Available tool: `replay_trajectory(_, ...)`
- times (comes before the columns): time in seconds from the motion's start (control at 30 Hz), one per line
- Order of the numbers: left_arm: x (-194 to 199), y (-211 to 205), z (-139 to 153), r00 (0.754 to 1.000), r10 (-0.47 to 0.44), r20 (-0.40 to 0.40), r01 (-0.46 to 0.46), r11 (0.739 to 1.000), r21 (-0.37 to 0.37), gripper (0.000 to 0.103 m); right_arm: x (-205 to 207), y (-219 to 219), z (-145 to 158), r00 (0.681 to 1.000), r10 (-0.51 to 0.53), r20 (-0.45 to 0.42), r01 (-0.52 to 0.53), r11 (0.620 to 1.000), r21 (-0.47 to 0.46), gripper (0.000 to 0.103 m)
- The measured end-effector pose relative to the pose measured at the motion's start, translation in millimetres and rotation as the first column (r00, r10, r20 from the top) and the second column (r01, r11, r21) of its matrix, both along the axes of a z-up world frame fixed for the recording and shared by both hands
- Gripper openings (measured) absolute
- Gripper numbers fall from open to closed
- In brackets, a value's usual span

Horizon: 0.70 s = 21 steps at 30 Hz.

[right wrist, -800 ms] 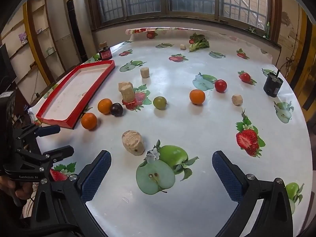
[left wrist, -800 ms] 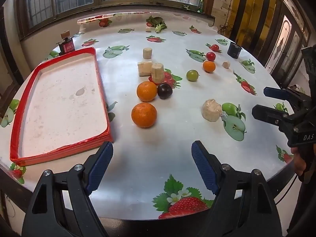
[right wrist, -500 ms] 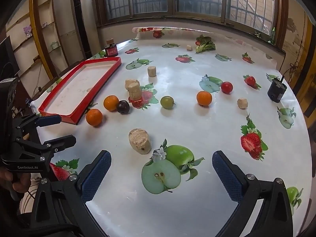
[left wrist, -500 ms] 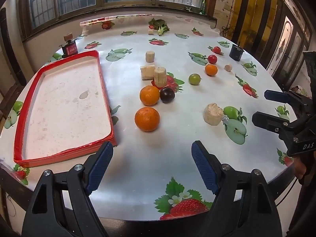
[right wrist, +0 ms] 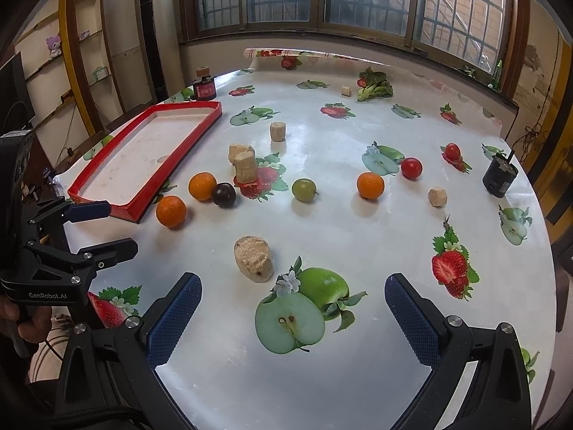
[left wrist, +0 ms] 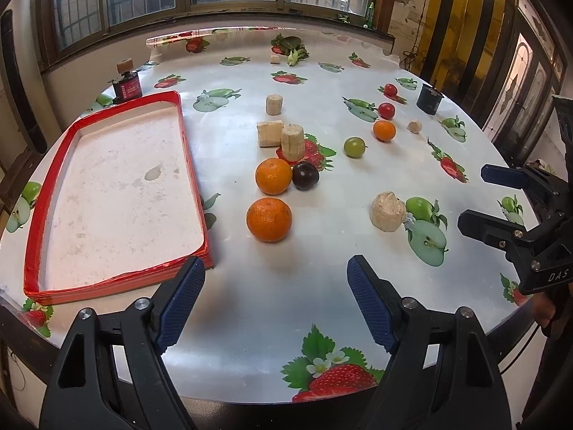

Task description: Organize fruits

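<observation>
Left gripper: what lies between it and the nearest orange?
Only bare fruit-print tablecloth separates the open left gripper from the nearest round orange, in the left wrist view.

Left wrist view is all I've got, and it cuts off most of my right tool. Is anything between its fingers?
Observer: No. Its own camera shows the right tool open above the tablecloth, with only a printed apple between the fingers and no fruit.
Operator: Which real item is closest to it?
Observer: The beige chunk, which lies just ahead of its left finger and is not touched.
Operator: How does my left tool look from outside?
Observer: The left tool is open and empty. It sits beside the near corner of the red tray, with the nearest orange just past it.
</observation>
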<state>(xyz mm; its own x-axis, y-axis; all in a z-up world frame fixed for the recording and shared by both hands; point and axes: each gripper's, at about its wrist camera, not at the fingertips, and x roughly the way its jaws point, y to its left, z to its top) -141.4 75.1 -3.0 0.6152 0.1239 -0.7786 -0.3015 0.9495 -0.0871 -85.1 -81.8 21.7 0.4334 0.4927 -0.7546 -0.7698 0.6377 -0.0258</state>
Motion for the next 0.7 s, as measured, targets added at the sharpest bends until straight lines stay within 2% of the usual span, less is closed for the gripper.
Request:
replay_trajectory(0.47,3.4,3.7,-7.1,1.0,0.001,-0.016,-0.001,1.0,-0.011,0.082,-3.0,5.2,-3.3,1.0,0.026,-0.007,-0.026,0.999,0.024,0.103)
replay_trajectory(0.7,15.1,12.3,-9.4,1.0,-0.003,-0.03,0.003,1.0,-0.025,0.082,-1.3,10.1,-9.0,0.998,0.045,-0.037,-0.044,0.999,0.03,0.1)
